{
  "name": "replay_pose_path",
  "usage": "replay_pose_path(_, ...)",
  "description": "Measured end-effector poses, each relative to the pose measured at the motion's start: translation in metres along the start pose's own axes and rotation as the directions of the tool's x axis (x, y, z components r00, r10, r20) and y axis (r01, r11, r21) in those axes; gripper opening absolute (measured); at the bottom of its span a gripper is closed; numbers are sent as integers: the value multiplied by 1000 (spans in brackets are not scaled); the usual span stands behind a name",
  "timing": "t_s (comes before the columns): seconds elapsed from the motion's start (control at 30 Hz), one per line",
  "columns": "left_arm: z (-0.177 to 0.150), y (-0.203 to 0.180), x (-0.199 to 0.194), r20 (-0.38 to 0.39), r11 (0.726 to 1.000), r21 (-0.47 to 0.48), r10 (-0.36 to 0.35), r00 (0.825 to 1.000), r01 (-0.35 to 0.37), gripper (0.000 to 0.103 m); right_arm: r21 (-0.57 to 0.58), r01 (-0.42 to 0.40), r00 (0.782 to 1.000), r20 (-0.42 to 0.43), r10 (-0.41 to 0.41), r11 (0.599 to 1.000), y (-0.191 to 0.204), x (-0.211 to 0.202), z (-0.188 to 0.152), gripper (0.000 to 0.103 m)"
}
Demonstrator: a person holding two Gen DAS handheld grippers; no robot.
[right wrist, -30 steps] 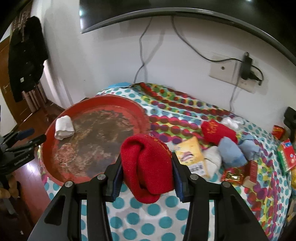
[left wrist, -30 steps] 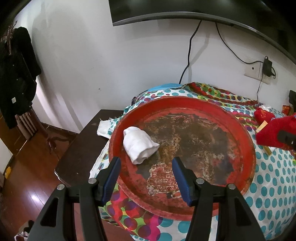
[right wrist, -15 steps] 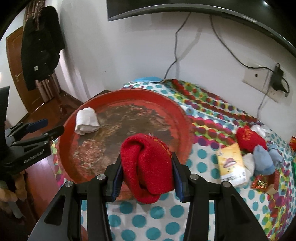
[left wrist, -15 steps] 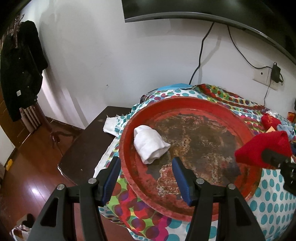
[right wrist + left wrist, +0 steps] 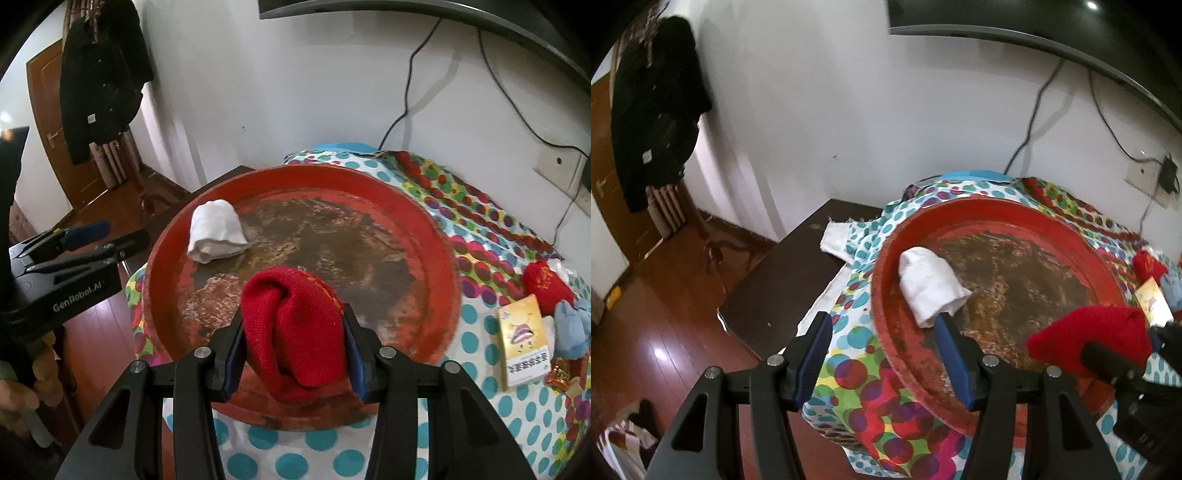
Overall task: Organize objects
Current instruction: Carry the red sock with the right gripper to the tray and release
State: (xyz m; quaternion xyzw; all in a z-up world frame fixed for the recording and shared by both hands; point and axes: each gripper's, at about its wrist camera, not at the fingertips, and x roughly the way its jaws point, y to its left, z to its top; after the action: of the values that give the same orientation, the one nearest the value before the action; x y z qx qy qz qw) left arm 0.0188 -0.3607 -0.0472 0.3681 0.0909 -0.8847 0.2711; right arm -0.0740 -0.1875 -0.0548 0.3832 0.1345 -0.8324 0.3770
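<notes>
A big round red tray (image 5: 439,236) with a worn brown floor lies on the dotted cloth; it also shows in the left wrist view (image 5: 993,210). A rolled white sock (image 5: 216,232) lies in the tray's left part, and shows in the left wrist view (image 5: 932,290). My right gripper (image 5: 293,332) is shut on a rolled red sock (image 5: 291,328) and holds it over the tray's near rim; the red sock shows in the left wrist view (image 5: 1089,339). My left gripper (image 5: 882,350) is open and empty, at the tray's left edge, near the white sock.
Right of the tray lie another red sock (image 5: 546,284), a blue sock (image 5: 570,328), a yellow box (image 5: 522,347) and small packets. A dark wooden table (image 5: 790,284) sits left of the cloth, wood floor beyond. The wall with cables and a socket (image 5: 557,166) is behind.
The right gripper has carried the red sock left, from beside the tray to over its near rim. The left gripper has drifted left, staying open.
</notes>
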Motion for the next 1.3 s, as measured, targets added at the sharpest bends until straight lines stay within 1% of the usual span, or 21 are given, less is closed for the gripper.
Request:
replay_pose_path(0.17, 0, 15, 6, -28, 998, -57, 9, 1000, -10, 59, -12, -9, 1000, -12, 9, 1000, 15, 14, 6, 43)
replay_pose_path(0.33, -1, 27, 8, -36, 995, -94, 26, 999, -29, 59, -26, -15, 1000, -27, 14, 1000, 31, 31, 13, 44)
replay_pose_path(0.5, -2, 38, 9, -41, 992, -118, 48, 998, -52, 59, -41, -10, 999, -39, 9, 999, 44, 48, 18, 44)
replay_pose_path(0.8, -3, 45, 13, -49, 991, -129, 37, 998, -43, 59, -63, 3, 998, -65, -7, 998, 56, 71, 25, 45)
replay_pose_path(0.9, -3, 43, 14, -50, 991, -126, 29, 998, -35, 59, -74, 1, 998, -68, -6, 997, 56, 71, 22, 47)
replay_pose_path(0.93, -2, 43, 14, -51, 991, -127, 25, 998, -32, 59, -77, 4, 998, -68, -9, 997, 55, 71, 22, 50)
replay_pose_path(0.97, -2, 42, 14, -52, 992, -126, 22, 998, -29, 59, -77, 5, 998, -67, -11, 997, 54, 70, 21, 56)
replay_pose_path(1.03, -2, 40, 13, -48, 992, -120, 21, 999, -27, 59, -76, 5, 998, -57, -9, 997, 53, 66, 21, 63)
replay_pose_path(1.1, -2, 38, 12, -46, 993, -112, 27, 999, -32, 59, -80, 20, 999, -42, -23, 997, 51, 61, 21, 65)
replay_pose_path(1.2, -2, 34, 13, -47, 994, -101, 27, 999, -32, 59, -65, 15, 999, -32, -17, 998, 46, 52, 21, 66)
replay_pose_path(1.3, -2, 28, 13, -51, 996, -83, 15, 999, -19, 59, -47, 20, 1000, -11, -21, 999, 36, 39, 18, 67)
